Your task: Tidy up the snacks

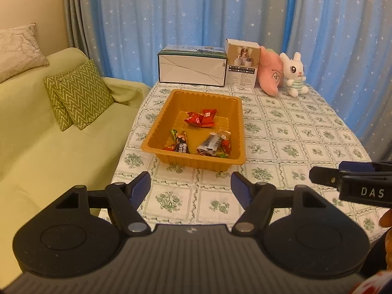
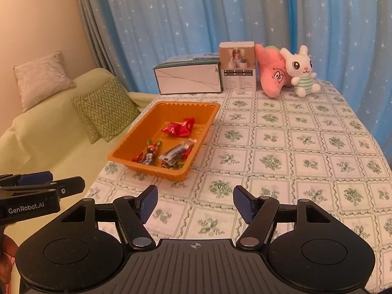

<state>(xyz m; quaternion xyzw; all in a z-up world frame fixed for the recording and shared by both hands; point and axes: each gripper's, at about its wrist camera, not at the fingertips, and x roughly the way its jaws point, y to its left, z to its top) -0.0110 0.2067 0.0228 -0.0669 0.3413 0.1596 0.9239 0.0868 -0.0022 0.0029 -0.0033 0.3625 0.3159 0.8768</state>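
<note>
Looking at the snacks (image 1: 201, 134), we see them all inside the orange tray (image 1: 156, 132), straight ahead of the left claw (image 1: 191, 191) and ahead-left of the right claw (image 2: 195, 203). Two red packets (image 1: 201, 118) lie together at the far part, and dark and clear wrappers (image 1: 213, 144) lie mixed at the near wall. Both claws hover wide open above the desk (image 1: 306, 132) and hold nothing. We judge the sorting is near its end or not yet started; no snack lies outside the tray. Next move probably needs a low reach into the tray. Behind it stand a white carton (image 1: 192, 66), a small box (image 1: 242, 62) and two plush toys (image 1: 281, 73).
</note>
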